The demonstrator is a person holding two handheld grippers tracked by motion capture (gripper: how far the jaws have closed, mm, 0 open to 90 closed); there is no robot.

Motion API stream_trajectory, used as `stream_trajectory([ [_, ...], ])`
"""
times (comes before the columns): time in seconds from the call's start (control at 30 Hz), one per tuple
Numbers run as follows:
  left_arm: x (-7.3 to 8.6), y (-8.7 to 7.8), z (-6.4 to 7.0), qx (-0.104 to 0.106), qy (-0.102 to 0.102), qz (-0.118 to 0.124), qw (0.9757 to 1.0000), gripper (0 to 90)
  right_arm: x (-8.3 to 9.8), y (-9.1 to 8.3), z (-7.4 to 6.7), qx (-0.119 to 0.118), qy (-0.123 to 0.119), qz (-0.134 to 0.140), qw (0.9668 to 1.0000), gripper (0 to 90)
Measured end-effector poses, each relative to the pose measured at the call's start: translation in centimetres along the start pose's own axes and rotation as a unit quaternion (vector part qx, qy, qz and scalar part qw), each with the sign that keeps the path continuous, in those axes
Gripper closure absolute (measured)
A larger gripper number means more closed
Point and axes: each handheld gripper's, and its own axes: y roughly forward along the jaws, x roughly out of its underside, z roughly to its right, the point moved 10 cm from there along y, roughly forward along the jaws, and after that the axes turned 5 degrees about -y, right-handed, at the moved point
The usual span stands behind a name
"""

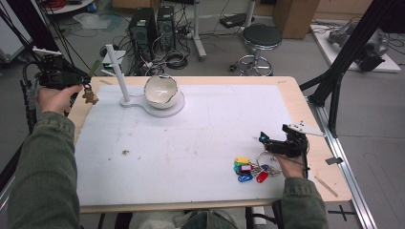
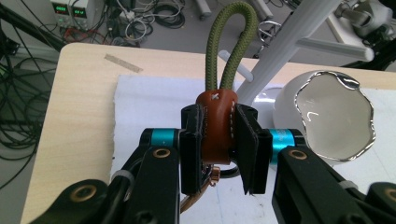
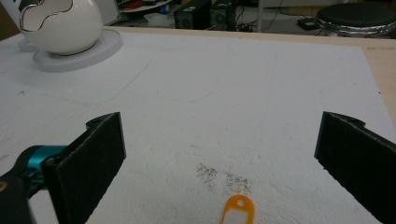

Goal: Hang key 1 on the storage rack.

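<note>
My left gripper (image 2: 218, 149) is clenched on the brown leather tab of an olive cord-loop keychain (image 2: 217, 122), held off the worktop (image 1: 86, 114) at nine o'clock. Its long axis points toward twelve, loop leading. My right gripper (image 3: 219, 158) is released above the coloured plastic key tags (image 1: 246, 169) at four o'clock. I judge the leather could slip sideways.

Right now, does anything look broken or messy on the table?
The white bowl has a jagged, cracked-looking rim, though its neat silver edge suggests an eggshell design rather than damage. Dark crumbs speckle the white mat near the orange tag.
</note>
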Motion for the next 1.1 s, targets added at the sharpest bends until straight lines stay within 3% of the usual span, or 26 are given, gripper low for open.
stream_trajectory([
  [0.23,0.6,0.9,-0.4,-0.006,-0.006,-0.009,0.9999,72.5,0.1,0.1,-0.1,-0.001,-0.007,-0.002,1.0000,0.8],
  [0.37,0.6,1.4,-0.1,0.002,-0.009,-0.009,0.9999,72.4,0.1,0.1,-0.1,-0.001,-0.006,-0.002,1.0000,0.8],
  [0.7,1.2,2.4,0.4,-0.002,-0.004,-0.022,0.9997,72.4,0.1,0.1,0.0,-0.001,-0.009,-0.003,1.0000,0.8],
  [1.1,2.0,2.9,0.7,0.009,0.002,-0.029,0.9995,72.3,0.1,0.0,-0.1,0.000,-0.011,-0.003,0.9999,0.8],
])
